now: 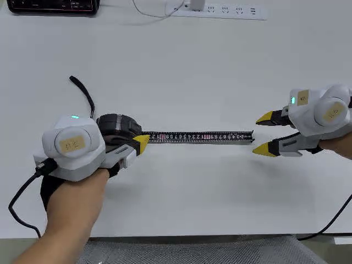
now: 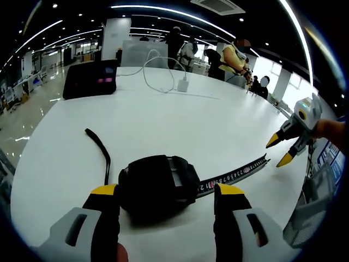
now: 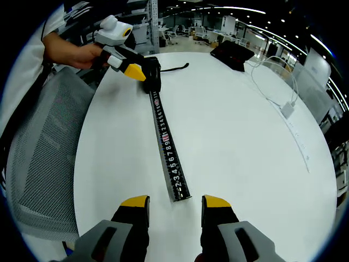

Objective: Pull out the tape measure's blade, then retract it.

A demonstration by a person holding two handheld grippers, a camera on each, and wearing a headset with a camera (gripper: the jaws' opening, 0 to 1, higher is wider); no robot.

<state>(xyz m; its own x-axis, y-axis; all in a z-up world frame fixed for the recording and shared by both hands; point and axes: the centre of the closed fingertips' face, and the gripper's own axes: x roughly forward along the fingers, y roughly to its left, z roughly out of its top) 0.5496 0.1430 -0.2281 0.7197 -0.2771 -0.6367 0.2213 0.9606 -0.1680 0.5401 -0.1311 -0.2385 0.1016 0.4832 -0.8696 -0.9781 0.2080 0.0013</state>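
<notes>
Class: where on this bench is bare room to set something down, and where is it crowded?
Bare: the table between blade and power strip, and between blade and near edge. Crowded: around the tape measure in the left gripper.

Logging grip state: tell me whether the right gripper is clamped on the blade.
No, the right gripper has its jaws open, and the blade lies untouched by them on the table.

A power strip (image 1: 220, 10) and black device (image 2: 90, 79) (pink lights showing) lie far back on the table (image 1: 181, 71).
</notes>
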